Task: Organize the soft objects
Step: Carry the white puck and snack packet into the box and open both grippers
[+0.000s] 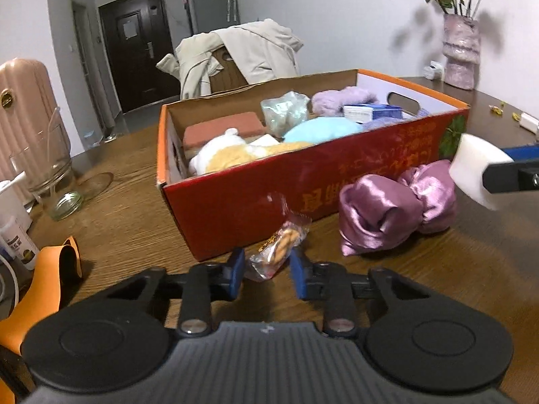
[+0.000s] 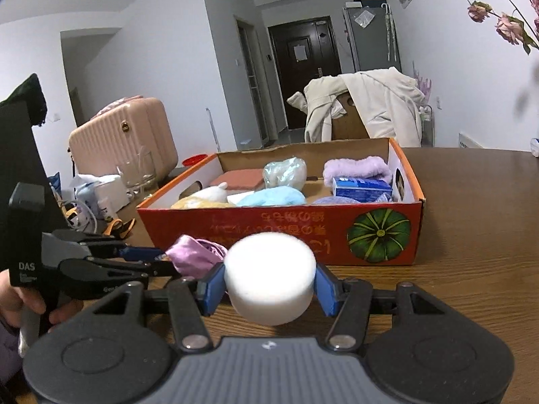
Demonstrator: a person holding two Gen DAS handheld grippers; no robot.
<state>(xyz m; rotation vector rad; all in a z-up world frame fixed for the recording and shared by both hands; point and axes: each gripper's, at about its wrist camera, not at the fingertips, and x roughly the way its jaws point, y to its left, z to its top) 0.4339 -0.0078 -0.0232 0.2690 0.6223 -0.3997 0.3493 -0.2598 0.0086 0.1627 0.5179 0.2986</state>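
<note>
Left wrist view: left gripper (image 1: 266,269) low over the wooden table (image 1: 438,286), blue pads either side of a clear-wrapped snack packet (image 1: 278,245). The packet sits between the pads, right by the near wall of the red cardboard box (image 1: 252,202); can't tell if the pads actually press it. Just to the R of it, a purple satin bundle (image 1: 394,208) lies on the table, touching the box front.

Right wrist view: right gripper (image 2: 269,282) clamped on a white foam puck (image 2: 269,276), pads squeezing both sides, puck held off the table in front of the box. The other gripper shows at far L w/ a hand (image 2: 20,303) on its grip.

Inside the box: yellow-white plush (image 1: 222,155), light blue soft item (image 1: 320,128), lilac fluffy piece (image 1: 340,99), brick-coloured sponge (image 1: 222,129), clear bag (image 1: 284,111), blue carton (image 2: 362,188).
</note>
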